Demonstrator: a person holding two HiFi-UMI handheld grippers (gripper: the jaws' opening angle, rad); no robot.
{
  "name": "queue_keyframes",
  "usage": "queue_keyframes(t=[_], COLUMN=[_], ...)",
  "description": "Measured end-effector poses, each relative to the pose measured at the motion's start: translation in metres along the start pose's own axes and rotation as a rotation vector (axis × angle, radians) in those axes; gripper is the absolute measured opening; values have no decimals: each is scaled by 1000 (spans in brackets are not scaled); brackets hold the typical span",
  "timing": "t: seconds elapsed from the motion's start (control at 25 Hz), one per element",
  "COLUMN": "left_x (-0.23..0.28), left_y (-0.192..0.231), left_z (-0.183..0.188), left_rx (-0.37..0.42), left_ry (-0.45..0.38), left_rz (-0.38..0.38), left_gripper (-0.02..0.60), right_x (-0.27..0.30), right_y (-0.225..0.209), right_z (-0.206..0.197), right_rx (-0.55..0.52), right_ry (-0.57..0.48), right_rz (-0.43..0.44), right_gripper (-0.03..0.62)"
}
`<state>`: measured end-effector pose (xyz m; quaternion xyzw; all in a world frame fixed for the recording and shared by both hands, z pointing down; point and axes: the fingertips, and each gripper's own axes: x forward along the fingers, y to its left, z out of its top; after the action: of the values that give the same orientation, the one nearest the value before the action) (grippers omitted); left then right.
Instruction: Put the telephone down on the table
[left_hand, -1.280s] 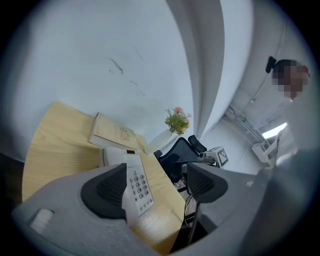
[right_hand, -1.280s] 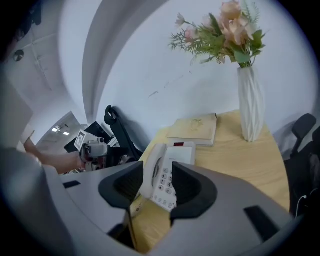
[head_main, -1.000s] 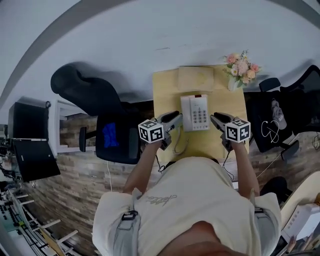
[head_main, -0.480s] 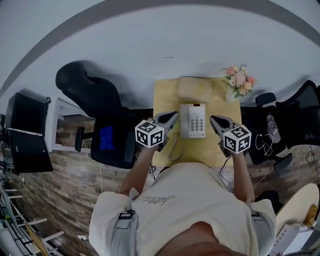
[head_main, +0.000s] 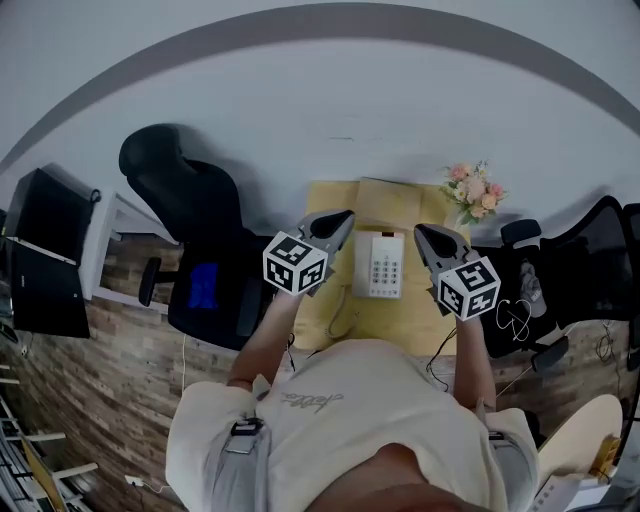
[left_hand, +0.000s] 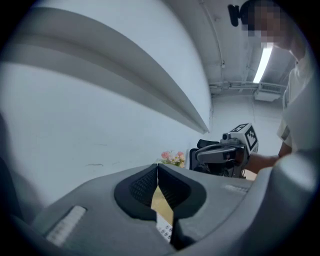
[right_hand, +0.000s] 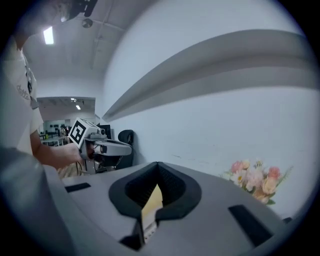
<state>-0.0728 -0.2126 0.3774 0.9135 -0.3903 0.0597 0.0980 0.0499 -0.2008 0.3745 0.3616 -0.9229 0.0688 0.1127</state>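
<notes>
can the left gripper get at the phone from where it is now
Probably yes: the telephone lies uncovered on the table, just beside the left gripper in the head view, with nothing between them. The gripper's jaws are shut and empty, so they would need to open first.

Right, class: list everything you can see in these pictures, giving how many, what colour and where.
table: one, pale yellow wood, against the white wall
telephone: one, white, flat on the table, between the tools
cord: one, pale, trailing from the telephone towards the table's near left
beige pad: one, at the table's back
flowers: one bunch, pink, at the table's back right corner
left chair: one, black, left of the table
blue item: one, on the left chair's seat
right chair: one, black, right of the table
screens: two, black, far left
left tool: one, grey, shut, empty
right tool: one, grey, shut, empty
</notes>
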Motion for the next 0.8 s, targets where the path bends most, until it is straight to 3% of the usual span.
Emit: queue_keyframes(t=[0.24, 0.56, 0.8], left_x=[-2, -18, -28], left_y=[9, 24, 28], left_z=[54, 108, 127], left_rx=[83, 174, 227], left_ry=[-105, -210, -260], left_rz=[56, 133, 197], left_gripper=[18, 18, 18], right_x=[4, -5, -16], right_y=[-7, -16, -19], right_z=[40, 89, 120], right_rx=[-172, -165, -145], right_ry=[-37, -157, -268], right_rz=[-82, -149, -187], right_gripper=[2, 2, 2])
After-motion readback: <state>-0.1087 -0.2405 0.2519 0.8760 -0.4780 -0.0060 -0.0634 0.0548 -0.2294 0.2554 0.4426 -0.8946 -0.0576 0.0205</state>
